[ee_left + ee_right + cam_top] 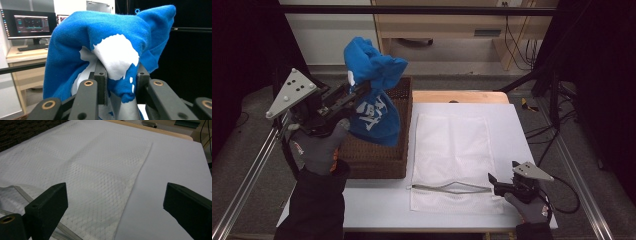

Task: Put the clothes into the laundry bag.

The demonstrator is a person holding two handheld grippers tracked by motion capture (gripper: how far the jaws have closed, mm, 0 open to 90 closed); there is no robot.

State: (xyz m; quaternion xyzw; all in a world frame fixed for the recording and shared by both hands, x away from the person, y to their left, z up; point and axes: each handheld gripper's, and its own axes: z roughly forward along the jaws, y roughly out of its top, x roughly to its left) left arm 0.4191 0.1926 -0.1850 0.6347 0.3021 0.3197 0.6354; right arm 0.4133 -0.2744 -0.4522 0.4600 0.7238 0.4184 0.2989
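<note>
My left hand-held gripper (354,95) is clamped on a bunched blue garment (374,107), held clear above the wicker basket (377,162) at the worktop's (517,135) left so the cloth hangs free. To its right, a white mesh laundry bag (452,150) lies flat, zipper (452,188) at the near edge. My right hand-held gripper (493,184), jaws apart, waits beside that zipper's end, seemingly ready to open the bag.
</note>
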